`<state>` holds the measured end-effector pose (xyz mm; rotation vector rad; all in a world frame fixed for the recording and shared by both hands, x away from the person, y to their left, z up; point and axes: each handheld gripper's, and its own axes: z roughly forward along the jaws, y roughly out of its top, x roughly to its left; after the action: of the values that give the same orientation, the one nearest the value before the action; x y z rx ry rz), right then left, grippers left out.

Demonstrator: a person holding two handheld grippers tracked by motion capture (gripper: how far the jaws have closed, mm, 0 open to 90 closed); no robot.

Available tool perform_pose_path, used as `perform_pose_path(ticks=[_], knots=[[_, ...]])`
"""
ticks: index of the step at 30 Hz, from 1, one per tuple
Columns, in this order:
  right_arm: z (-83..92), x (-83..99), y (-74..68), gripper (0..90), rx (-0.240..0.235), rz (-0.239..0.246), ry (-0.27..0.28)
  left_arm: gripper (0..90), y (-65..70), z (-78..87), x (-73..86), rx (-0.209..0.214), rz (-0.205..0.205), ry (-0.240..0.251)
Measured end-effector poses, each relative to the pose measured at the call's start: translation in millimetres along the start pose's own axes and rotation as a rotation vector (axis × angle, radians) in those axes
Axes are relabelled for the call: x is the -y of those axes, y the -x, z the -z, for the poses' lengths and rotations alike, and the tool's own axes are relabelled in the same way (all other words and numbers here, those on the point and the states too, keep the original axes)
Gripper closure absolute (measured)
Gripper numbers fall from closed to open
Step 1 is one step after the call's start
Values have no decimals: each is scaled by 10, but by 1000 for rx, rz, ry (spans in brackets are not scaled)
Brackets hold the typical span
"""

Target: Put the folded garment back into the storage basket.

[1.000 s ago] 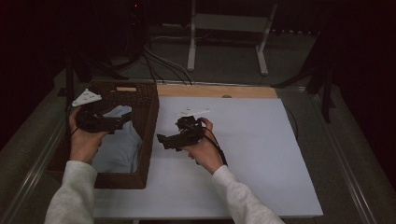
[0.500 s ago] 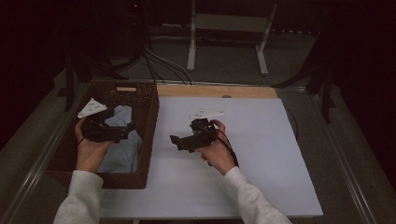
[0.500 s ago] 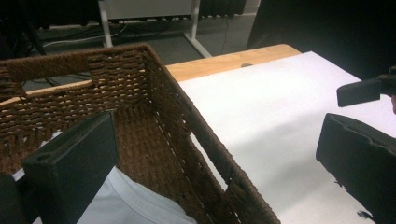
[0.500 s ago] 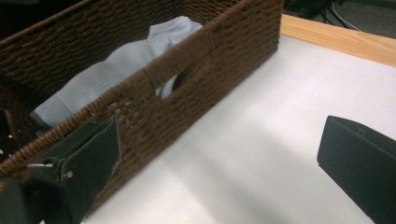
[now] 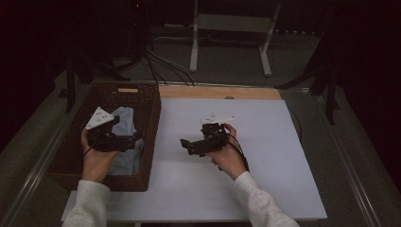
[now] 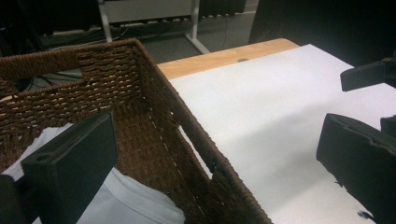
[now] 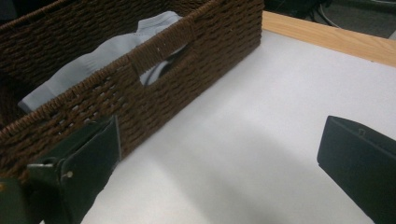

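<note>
Item: pale blue cloth, lying loose inside wicker basket, bunched toward basket's right wall, nothing holding it.
L gripper: above basket, over the cloth, not touching it; jaws wide apart, empty; straddles basket's right wall in left gripper view.
R gripper: right of basket, above white sheet, well apart from cloth; jaws wide apart, empty, aimed at basket's handle cutout, w/ cloth visible through it.
Wood table edge: behind sheet, beside basket's far right corner.
</note>
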<state>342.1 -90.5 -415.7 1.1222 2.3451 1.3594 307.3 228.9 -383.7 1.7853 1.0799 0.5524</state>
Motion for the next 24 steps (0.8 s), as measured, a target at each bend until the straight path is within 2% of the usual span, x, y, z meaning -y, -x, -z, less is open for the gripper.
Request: perform_pose_path(ticks=[7,18,24], knots=[[95,81,59,0,12,1,10,1,72,31,101,11,10,12],[240,186,172,1,25,-11,23,1,216,89,233,30,-35,14],[335,249,241,1,38,-19,28,1,230,139,307,46,-26,28]])
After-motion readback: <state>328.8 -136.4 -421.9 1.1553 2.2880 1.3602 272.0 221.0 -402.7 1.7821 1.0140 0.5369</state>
